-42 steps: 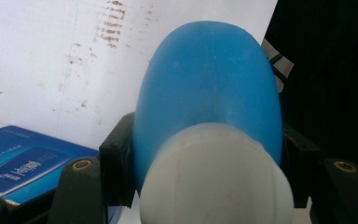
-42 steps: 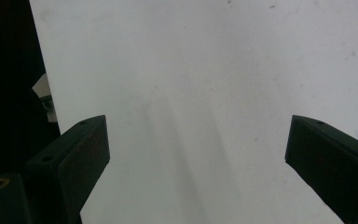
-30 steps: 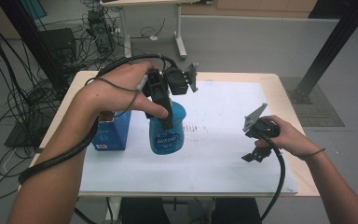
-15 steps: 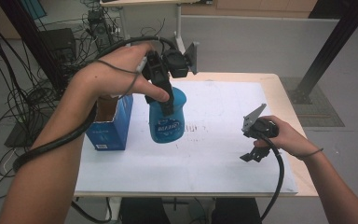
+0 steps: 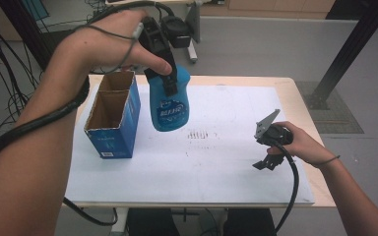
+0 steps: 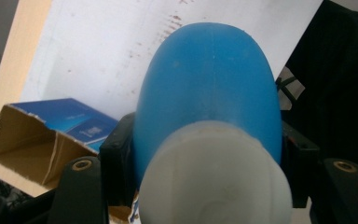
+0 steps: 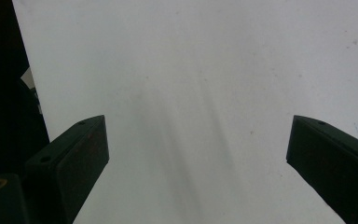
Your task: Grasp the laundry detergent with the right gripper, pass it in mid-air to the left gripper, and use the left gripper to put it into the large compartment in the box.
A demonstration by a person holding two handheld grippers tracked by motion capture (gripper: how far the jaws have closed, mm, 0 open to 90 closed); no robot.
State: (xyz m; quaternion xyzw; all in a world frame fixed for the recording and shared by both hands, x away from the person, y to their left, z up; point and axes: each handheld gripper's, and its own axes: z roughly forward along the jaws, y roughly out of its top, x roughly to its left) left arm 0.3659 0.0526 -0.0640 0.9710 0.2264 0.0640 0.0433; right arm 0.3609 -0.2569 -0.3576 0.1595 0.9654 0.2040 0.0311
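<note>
White table sheet point(image 5: 216, 167), blue bottle point(image 5: 170, 105) clamped in left claw point(image 5: 163, 81)

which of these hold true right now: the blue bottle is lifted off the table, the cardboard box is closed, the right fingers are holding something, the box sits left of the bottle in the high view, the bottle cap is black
1. The blue plastic bottle is held in the air by the left gripper. True.
2. The blue cardboard box has its top closed. False: the top is open and its brown inside shows.
3. The right gripper holds something. False: its fingers stand wide apart above the white sheet with nothing between them.
4. In the high view the box stands left of the bottle. True.
5. The bottle's cap is black. False: it is white.
</note>
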